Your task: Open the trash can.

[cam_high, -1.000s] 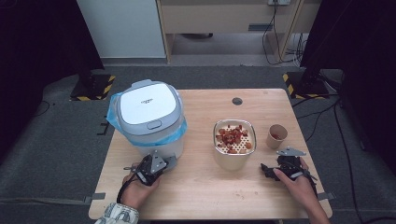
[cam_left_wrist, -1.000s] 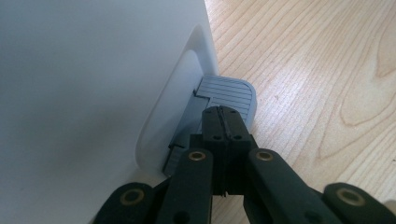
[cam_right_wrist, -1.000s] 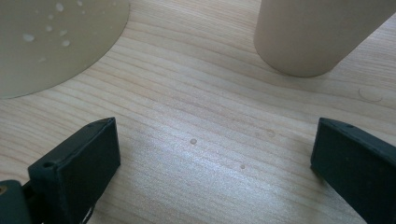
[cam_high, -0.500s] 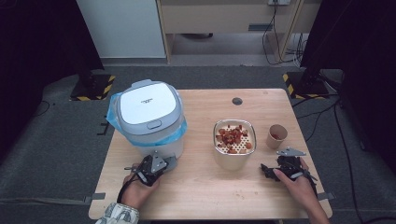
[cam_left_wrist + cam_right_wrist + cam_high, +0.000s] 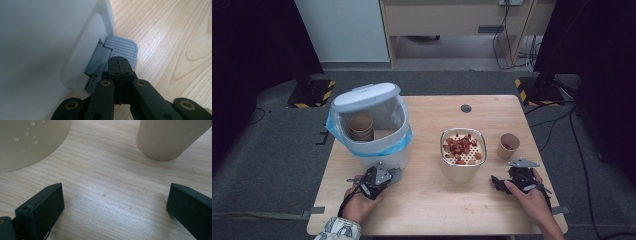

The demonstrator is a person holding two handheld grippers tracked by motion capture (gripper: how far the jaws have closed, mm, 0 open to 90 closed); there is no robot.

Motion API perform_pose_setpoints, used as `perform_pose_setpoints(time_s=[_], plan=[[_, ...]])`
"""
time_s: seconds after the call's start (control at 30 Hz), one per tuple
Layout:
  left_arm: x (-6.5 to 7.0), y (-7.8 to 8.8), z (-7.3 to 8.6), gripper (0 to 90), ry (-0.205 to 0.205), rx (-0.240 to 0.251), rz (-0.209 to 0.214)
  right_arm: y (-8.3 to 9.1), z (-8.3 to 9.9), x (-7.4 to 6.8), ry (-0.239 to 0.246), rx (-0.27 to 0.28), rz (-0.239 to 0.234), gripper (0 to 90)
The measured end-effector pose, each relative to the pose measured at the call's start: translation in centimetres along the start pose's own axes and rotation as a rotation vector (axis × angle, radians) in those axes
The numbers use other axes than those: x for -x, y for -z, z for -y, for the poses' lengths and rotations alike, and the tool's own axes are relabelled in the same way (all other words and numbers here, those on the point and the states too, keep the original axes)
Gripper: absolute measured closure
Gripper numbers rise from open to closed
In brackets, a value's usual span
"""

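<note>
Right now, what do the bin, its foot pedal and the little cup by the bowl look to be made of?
The bin looks like smooth white plastic with a soft sheen. Its pedal looks like grey moulded plastic, matte, with fine ridges. The cup looks like brown paper, dull and unglossed, though coated card is possible.

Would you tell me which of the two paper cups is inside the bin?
The paper cup in the bin, behind the clear wall under the raised lid; the other paper cup stands on the table at right.
</note>
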State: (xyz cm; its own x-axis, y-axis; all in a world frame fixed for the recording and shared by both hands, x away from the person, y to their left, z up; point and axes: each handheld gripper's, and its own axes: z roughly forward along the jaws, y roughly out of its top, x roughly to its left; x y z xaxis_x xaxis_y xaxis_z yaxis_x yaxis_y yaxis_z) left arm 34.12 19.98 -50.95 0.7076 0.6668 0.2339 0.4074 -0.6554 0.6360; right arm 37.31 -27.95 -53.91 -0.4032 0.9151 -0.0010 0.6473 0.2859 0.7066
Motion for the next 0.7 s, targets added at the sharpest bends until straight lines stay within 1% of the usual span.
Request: perform_pose_setpoints(time_s=[0.07,0.23,0.4,0.43,0.47,0.53,0.7], plan=[[0.05,-0.11,-0.01,89.8,-0.005,-0.005,-0.002,0.00,-0.01,0.00,0.000,0.000,0.000,1.6],[-0.02,-0.18,0.05,89.8,0.007,-0.007,0.005,0.00,-0.03,0.00,-0.002,-0.003,-0.002,1.6],[-0.03,-0.19,0.06,89.9,0.009,-0.006,0.006,-0.03,-0.07,0.07,0.005,-0.001,-0.010,2.2],[-0.07,-0.18,0.07,89.9,0.006,-0.004,0.006,0.02,-0.14,0.12,0.008,-0.002,-0.008,4.5],[-0.07,-0.18,0.07,89.8,0.006,-0.004,0.006,0.02,-0.14,0.12,0.008,-0.002,-0.008,4.5],[-0.03,-0.19,0.07,89.8,0.009,-0.005,0.007,0.12,-0.22,0.15,0.023,-0.002,0.000,6.1],[-0.10,-0.18,0.08,89.8,0.005,-0.004,0.008,0.21,-0.28,0.16,0.024,-0.002,0.016,6.9]])
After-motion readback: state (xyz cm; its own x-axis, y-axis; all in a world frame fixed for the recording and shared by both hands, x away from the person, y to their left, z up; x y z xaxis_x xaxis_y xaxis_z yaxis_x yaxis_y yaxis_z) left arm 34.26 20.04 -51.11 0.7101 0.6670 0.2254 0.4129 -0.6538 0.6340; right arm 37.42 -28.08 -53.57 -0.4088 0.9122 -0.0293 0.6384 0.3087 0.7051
